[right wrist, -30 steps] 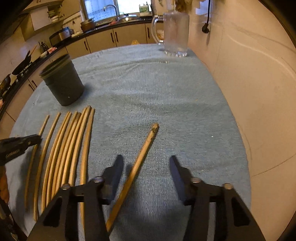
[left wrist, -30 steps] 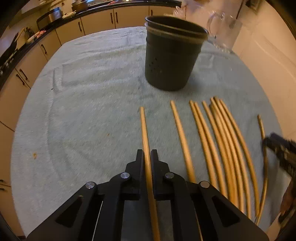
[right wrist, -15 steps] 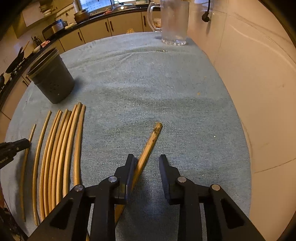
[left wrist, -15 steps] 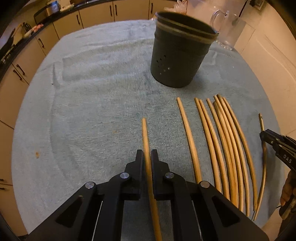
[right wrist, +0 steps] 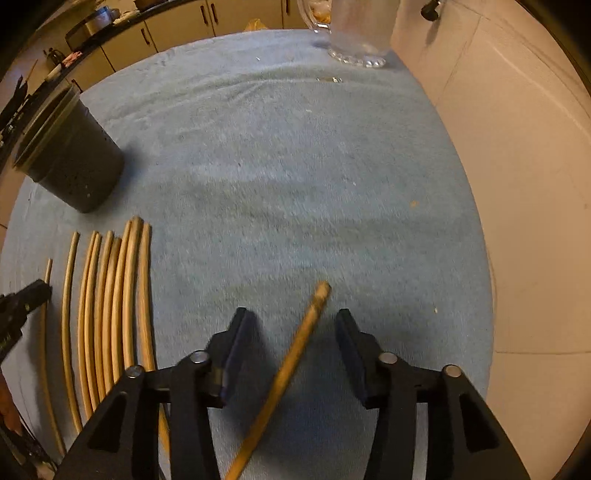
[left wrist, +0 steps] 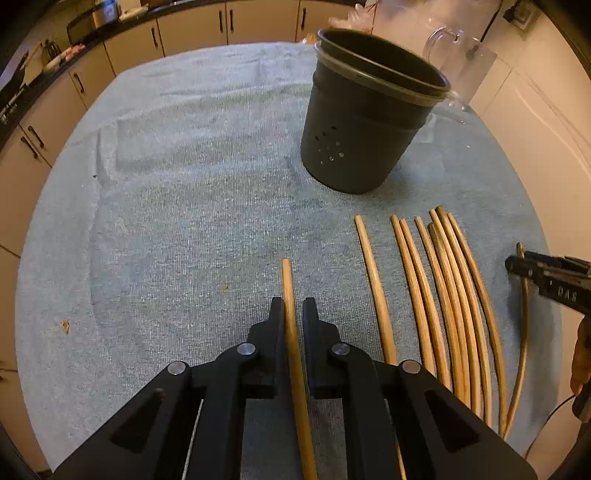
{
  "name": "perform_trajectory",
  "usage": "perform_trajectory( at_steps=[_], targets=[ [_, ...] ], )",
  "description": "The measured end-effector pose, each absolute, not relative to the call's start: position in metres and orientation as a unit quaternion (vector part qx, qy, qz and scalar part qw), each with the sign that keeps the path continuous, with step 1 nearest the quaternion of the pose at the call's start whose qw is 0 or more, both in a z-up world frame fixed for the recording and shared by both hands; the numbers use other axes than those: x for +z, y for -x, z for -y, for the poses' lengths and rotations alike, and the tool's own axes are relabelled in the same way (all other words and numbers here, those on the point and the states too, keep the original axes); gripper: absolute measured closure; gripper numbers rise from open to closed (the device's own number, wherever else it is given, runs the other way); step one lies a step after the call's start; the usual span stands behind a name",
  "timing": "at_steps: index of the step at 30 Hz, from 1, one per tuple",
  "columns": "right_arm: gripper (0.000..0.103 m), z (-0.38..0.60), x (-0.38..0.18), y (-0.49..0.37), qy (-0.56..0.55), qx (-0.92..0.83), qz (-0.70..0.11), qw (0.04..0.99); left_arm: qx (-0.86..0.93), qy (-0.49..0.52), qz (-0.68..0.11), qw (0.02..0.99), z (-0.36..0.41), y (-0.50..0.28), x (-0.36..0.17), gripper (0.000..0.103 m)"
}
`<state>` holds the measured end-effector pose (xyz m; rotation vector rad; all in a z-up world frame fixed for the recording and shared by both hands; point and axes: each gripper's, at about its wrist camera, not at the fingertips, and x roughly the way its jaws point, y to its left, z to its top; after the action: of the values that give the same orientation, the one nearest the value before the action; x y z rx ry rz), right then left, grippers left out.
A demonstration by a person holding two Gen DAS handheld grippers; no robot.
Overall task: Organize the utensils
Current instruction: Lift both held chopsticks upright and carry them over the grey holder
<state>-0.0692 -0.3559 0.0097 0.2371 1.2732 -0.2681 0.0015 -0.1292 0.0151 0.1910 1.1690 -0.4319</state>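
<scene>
My left gripper (left wrist: 293, 308) is shut on a wooden chopstick (left wrist: 288, 284) that points toward the dark perforated utensil holder (left wrist: 365, 122). Several more chopsticks (left wrist: 436, 288) lie side by side on the blue-grey towel to its right. My right gripper (right wrist: 291, 321) is open, its jaws wide on either side of a single chopstick (right wrist: 295, 354) lying slanted on the towel. The row of chopsticks (right wrist: 110, 295) and the holder (right wrist: 70, 158) show at the left of the right wrist view. The right gripper's finger (left wrist: 546, 277) shows at the right edge of the left wrist view.
A glass mug (right wrist: 358, 33) stands at the far end of the towel (right wrist: 295, 166), also seen behind the holder (left wrist: 458, 59). A cream wall (right wrist: 517, 184) borders the right. Kitchen cabinets (left wrist: 184, 29) run along the back and left.
My right gripper's jaws narrowed around the slanted chopstick, then opened wide again. My left gripper kept its grip on its chopstick and rose or drew back from the towel.
</scene>
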Motion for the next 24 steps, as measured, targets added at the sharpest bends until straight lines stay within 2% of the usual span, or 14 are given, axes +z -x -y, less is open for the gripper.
perform_trajectory(
  at_steps=[2, 4, 16, 24],
  targets=[
    [0.09, 0.35, 0.012, 0.072, -0.101, -0.122, -0.58, 0.8, -0.202, -0.086, -0.535, 0.816, 0.129, 0.003, 0.014, 0.098],
    [0.094, 0.345, 0.014, 0.073, -0.102, -0.111, -0.575, 0.804, -0.205, -0.069, -0.53, 0.82, 0.13, 0.006, 0.016, 0.098],
    [0.095, 0.328, 0.096, 0.136, -0.131, -0.085, -0.429, 0.89, -0.215, -0.023, -0.423, 0.88, 0.089, 0.07, 0.111, 0.098],
    [0.095, 0.304, 0.148, 0.18, -0.117, -0.069, -0.359, 0.923, -0.201, -0.056, -0.323, 0.923, 0.083, 0.13, 0.156, 0.098]
  ],
)
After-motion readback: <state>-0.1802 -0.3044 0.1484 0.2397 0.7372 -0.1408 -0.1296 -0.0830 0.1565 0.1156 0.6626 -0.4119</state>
